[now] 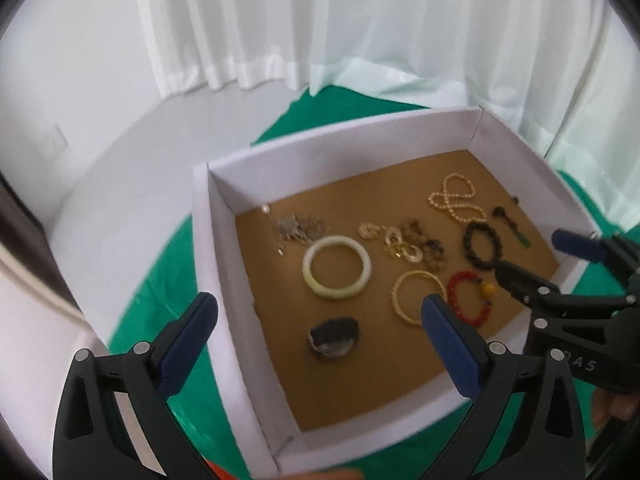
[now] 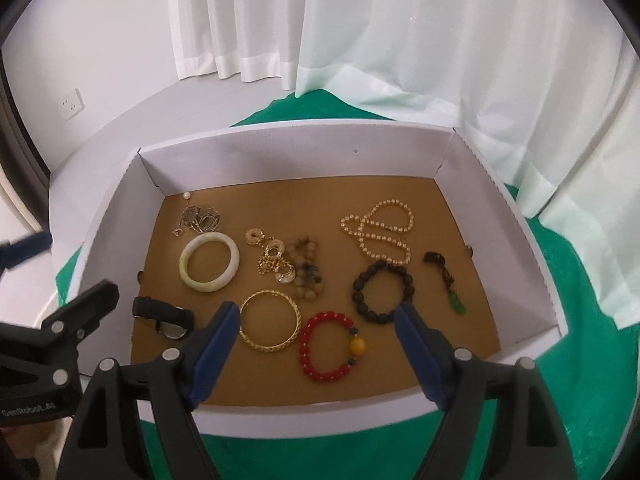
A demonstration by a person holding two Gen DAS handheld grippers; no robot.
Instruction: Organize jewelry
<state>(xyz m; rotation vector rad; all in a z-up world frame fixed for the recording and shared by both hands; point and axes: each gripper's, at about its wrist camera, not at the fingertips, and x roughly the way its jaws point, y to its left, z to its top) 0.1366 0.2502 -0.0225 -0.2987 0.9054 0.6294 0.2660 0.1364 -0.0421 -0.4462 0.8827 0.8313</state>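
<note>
A white cardboard tray (image 2: 500, 184) has a matt brown floor; the pale green jade-like bangle (image 2: 209, 263) looks glossy, the gold metal bangle (image 2: 270, 320) shiny, the green cloth (image 2: 580, 320) sheened.

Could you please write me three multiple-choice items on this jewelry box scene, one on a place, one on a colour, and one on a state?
1. Where does the red bead bracelet lie?
A. on the green cloth outside the box
B. inside the box beside the gold bangle
C. hung on the box wall

2. What colour is the one big bead on the red bead bracelet?
A. yellow
B. blue
C. white

3. How is the right gripper?
A. shut on the gold bangle
B. shut on nothing
C. open, holding nothing

Key: 1 B, it lies on the brown floor of the box next to the gold bangle. 2 A, the bead is plainly yellow. 3 C, its jaws stand wide apart, empty.
</note>
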